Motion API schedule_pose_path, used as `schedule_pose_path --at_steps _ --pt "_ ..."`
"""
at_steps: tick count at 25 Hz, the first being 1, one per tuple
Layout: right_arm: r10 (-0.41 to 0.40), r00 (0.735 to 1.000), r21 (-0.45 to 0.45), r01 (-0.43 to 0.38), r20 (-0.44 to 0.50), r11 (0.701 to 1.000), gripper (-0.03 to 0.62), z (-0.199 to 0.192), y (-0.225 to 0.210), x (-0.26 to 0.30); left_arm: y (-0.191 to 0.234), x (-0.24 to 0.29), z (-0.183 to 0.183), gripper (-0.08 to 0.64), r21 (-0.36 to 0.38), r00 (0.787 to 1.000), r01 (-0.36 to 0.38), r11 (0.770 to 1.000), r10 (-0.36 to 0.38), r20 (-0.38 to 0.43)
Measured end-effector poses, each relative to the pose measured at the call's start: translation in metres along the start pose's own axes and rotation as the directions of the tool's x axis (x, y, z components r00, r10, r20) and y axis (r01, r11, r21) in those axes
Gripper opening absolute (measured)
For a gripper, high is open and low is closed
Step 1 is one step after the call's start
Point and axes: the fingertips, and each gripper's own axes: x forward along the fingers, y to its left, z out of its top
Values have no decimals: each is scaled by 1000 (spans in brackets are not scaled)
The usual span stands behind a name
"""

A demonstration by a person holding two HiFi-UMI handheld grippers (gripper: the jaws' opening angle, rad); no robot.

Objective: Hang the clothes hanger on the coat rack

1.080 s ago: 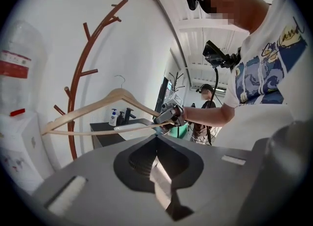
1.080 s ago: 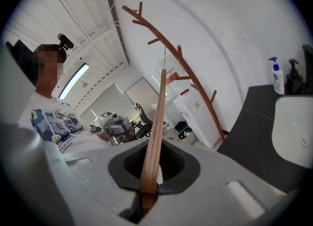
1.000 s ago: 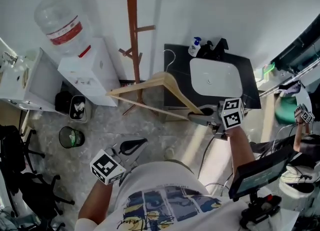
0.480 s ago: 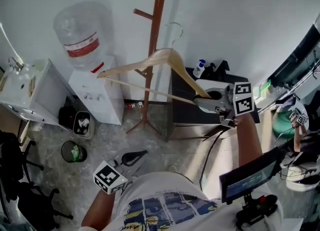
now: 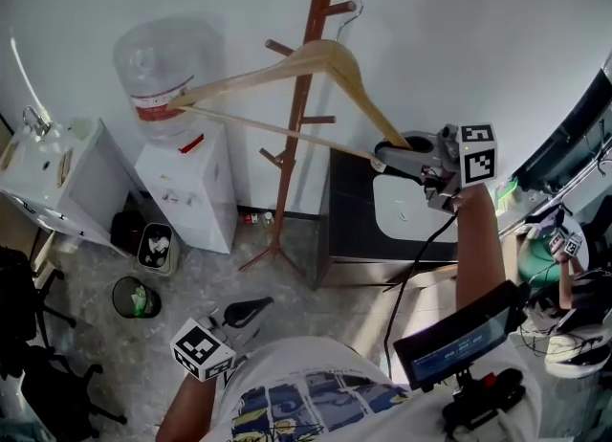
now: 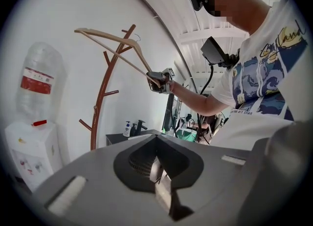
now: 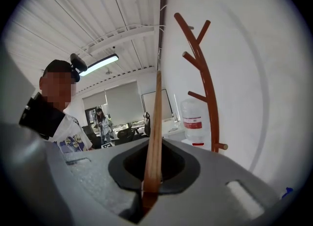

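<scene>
A wooden hanger (image 5: 287, 65) with a metal hook (image 5: 350, 2) is held high in front of the brown coat rack (image 5: 299, 124). Its hook hangs in the air just right of the rack's upper pegs, touching none that I can see. My right gripper (image 5: 387, 156) is shut on the hanger's right end, and in the right gripper view the wooden arm (image 7: 155, 132) runs up from between the jaws, with the rack (image 7: 205, 88) to its right. My left gripper (image 5: 251, 310) stays low by the person's torso, shut and empty. From there the hanger (image 6: 115, 44) shows against the rack (image 6: 104, 102).
A white water dispenser (image 5: 186, 177) with its bottle (image 5: 158, 57) stands left of the rack. A black cabinet with a white basin (image 5: 411, 212) stands to the right. Two small bins (image 5: 136, 295) sit on the floor, with a white table (image 5: 43, 172) and a dark chair (image 5: 24, 335) at the left.
My right gripper has lifted the hanger from waist height up to the rack's upper pegs and rolled it. The left gripper has drifted only slightly.
</scene>
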Motion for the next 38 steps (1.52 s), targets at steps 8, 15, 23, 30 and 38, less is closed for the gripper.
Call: schedule_pose_path --at_steps 8,15,23,30,38 --pt "38 999 21 -38 -13 999 8 10 -47 -28 0 26 0 2 -13 999 -51 999 51 6" --pt "103 992 52 -99 -70 994 9 -9 -77 -15 -6 48 4 2 -30 995 -99 995 99 23" --pt "123 986 75 -116 -109 990 9 -23 -114 -1 -10 59 -4 2 -72 984 -172 983 174 28" --pt "129 987 65 -123 -99 990 9 -29 -133 8 -11 62 -8 2 -84 977 -212 974 214 15" --pt "111 992 -2 -111 -55 994 12 -32 -144 18 -9 70 -6 2 -83 975 -222 971 223 -2"
